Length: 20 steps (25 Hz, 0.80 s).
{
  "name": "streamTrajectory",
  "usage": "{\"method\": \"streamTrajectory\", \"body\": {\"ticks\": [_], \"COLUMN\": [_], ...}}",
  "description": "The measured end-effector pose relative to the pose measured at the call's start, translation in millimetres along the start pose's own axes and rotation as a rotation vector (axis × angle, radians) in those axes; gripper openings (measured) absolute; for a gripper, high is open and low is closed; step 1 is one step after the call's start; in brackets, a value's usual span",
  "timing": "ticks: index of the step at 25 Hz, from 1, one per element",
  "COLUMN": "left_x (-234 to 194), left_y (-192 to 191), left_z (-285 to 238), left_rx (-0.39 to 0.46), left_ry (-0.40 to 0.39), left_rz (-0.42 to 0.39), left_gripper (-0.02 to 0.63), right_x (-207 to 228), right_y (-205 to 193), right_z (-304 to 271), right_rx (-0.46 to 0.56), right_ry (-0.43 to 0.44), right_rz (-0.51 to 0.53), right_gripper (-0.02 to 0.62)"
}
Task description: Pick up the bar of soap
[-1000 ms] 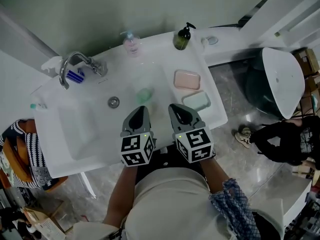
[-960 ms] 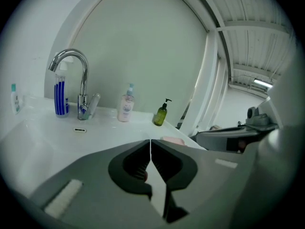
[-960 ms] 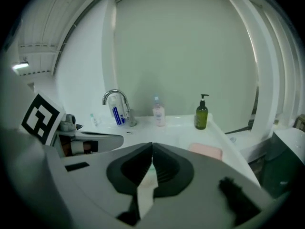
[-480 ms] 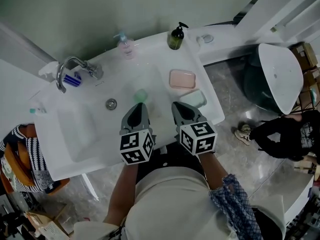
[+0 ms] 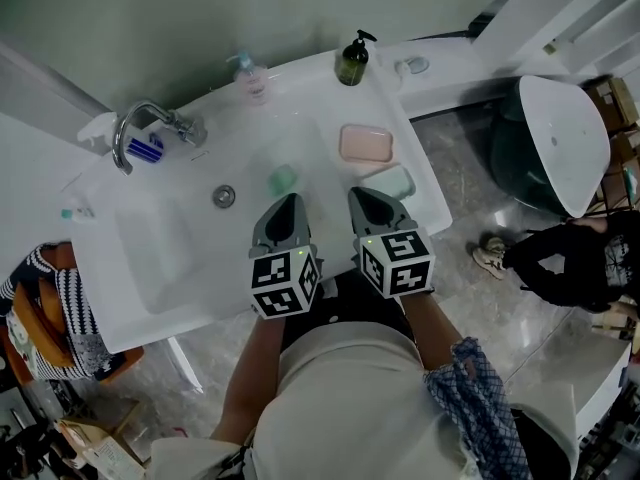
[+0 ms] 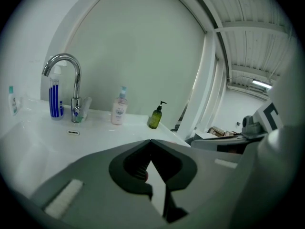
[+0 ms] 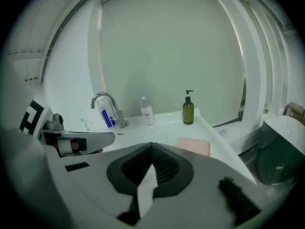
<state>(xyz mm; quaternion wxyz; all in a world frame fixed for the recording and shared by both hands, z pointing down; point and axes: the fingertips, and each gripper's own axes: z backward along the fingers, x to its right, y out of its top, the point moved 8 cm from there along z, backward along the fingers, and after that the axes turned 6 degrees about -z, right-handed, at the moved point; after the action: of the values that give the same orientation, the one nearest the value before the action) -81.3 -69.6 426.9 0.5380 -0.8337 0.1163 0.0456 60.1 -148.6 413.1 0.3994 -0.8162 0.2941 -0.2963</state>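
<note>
**Green piece in basin unclaimed; both grippers pressed shut**

Green and rounded, the bar of soap (image 5: 284,179) lies loose on the white floor of the sink (image 5: 150,288), to the right of the drain (image 5: 224,196). I take this piece for the soap. A pink block (image 5: 366,144) on the right ledge may be a second bar or a dish, and I cannot tell which. A pale mint dish (image 5: 398,178) sits just in front of it.

Step in hand, as I judge it, is the approach, with nothing lifted yet. The left gripper (image 5: 288,203) is held over the front of the basin, its tips near the green piece but apart from it. The right gripper (image 5: 358,195) is alongside, near the mint dish. Each gripper's own view shows its jaw tips pressed together with nothing between them.

The next move calls for one pair of jaws to spread, come down astride the piece and close gently. A wet bar on glazed ware is likely to slip.

Only the head view shows the green piece. Each gripper view hides it beneath its own jaws. The right gripper view alone shows the pink block close beyond its tips. Both gripper views show the faucet (image 6: 64,75) and the dark green pump bottle (image 6: 155,117) standing upright at the back.
</note>
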Motion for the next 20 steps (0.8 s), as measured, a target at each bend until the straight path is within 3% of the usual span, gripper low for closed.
{"method": "streamTrajectory", "body": {"ticks": [5,10,20], "left_x": [4,8,0], "left_y": [1,0,-3], "left_z": [4,7,17], "left_rx": [0.016,0.010,-0.002], "left_ry": [-0.007,-0.012,-0.006], "left_rz": [-0.007,-0.070,-0.078], "left_gripper": [0.009,0.009,0.009], "right_x": [-4,-7,-12], "right_y": [1,-3,-12], "right_z": [4,7,10], "right_rx": [0.005,-0.001,-0.014], "right_ry": [-0.018,-0.029,-0.040], "right_rz": [0.039,0.050,0.060], "right_gripper": [0.014,0.012,0.012]}}
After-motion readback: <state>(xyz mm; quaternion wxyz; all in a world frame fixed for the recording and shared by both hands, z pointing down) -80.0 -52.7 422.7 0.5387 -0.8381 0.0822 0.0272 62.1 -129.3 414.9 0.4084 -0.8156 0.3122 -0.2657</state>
